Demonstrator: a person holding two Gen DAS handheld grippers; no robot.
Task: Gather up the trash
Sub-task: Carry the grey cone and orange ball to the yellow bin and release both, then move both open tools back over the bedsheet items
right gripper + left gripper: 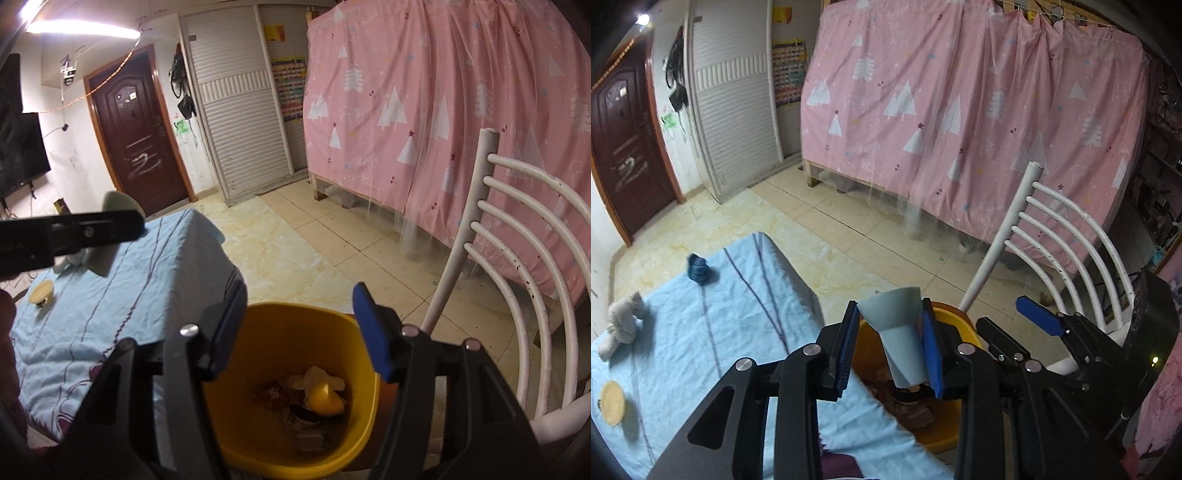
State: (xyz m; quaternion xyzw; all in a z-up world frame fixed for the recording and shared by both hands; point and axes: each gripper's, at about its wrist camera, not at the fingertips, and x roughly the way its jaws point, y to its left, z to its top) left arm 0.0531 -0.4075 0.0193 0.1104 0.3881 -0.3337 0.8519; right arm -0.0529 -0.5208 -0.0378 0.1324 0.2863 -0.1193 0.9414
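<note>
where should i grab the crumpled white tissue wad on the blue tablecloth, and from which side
Grip the crumpled white tissue wad across its narrow middle, coming from above. It lies long and low on the light blue tablecloth, soft enough to pinch, with bare cloth around it.

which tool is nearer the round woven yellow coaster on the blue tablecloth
Left. The left tool, gripping a grey paper cup, sits at the table edge nearest the round woven yellow coaster. The right tool, open, hangs over the yellow plastic bin beside the table.
</note>
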